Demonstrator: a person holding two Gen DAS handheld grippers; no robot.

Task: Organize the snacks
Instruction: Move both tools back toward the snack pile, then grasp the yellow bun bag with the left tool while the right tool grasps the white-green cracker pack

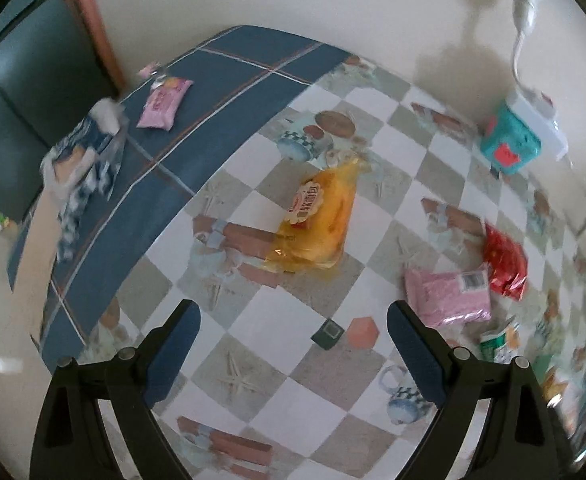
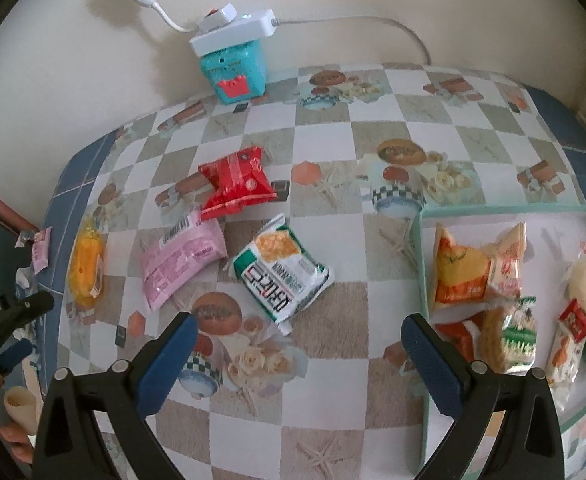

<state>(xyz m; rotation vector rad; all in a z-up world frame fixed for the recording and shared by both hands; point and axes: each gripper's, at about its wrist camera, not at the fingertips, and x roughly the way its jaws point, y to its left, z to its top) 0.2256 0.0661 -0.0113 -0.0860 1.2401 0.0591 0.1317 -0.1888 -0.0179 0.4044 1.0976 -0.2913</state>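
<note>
Four snack packets (image 2: 281, 270) lie loose; several fill one tray (image 2: 505, 211).

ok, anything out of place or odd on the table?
Yes: a small pink packet and a blue-and-white wrapper lie on the tablecloth's blue border, far from the tray. The wrapper overhangs the edge and looks crumpled.

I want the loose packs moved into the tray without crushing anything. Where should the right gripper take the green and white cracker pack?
Grip the green and white cracker pack across its narrow width at mid-body, coming straight down from above. It lies flat and diagonal on the table, so probably turn the open right gripper to span its long edges.
</note>
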